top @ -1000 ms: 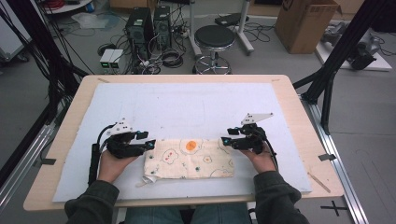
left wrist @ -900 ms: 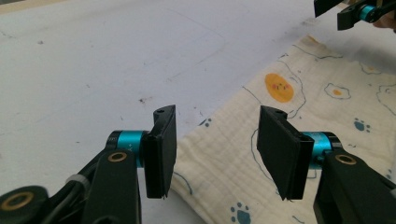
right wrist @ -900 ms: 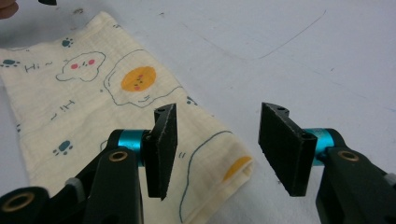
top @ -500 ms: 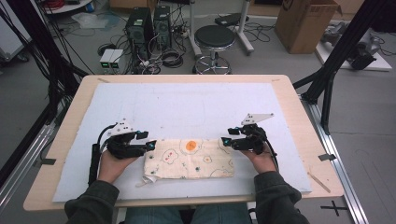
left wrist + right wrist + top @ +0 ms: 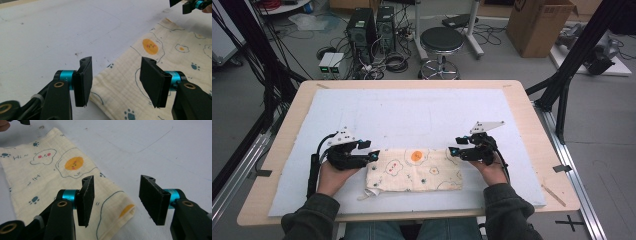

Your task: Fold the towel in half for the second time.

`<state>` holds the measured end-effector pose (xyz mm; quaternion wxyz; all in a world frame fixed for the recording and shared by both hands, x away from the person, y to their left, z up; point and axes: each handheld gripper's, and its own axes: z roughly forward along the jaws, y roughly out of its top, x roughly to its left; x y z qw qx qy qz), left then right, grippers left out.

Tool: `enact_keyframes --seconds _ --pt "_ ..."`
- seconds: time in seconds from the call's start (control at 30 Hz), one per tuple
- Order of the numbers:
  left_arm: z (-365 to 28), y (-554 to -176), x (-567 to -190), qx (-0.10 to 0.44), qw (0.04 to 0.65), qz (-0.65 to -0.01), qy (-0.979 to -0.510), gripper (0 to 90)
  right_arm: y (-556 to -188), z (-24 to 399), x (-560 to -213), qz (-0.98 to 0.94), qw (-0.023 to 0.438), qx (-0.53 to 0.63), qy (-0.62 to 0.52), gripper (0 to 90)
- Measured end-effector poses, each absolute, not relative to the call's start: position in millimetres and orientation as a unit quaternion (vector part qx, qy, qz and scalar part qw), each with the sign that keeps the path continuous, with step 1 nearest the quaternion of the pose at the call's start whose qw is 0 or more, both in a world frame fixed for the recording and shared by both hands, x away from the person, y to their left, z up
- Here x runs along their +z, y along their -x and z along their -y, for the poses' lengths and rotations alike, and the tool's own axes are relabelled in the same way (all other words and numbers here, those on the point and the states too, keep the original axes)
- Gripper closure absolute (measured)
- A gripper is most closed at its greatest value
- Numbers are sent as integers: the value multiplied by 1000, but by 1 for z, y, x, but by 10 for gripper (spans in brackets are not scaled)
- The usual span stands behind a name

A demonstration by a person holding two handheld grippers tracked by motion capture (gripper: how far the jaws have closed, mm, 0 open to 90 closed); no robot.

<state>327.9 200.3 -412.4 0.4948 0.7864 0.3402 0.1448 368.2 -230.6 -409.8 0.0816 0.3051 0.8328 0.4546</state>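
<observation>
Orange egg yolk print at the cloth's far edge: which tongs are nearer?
Right, slightly. The right tongs sit at the cloth's far right corner; the left tongs sit at its far left corner, a bit farther from the yolk print.

left hand-held gripper [image 5: 371, 150] | jaws just opened wider | cloth [image 5: 414, 170] unpinched

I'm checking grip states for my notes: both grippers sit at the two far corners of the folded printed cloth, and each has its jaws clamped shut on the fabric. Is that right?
Not quite. The left gripper and right gripper are at the far corners of the cloth, but their jaws stand open, with the pads off the fabric. Each gripper view shows the gap over a cloth corner.
</observation>
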Motion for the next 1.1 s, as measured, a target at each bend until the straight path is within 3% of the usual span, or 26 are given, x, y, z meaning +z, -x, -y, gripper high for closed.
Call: enact_keyframes --seconds 0.57,1.1 --pt "-201 -346 -423 159 483 -389 -768 471 -379 227 -417 -838 85 439 -312 505" --pt "-197 -353 -435 128 438 -396 -797 527 -390 227 -433 -852 50 405 -328 613"
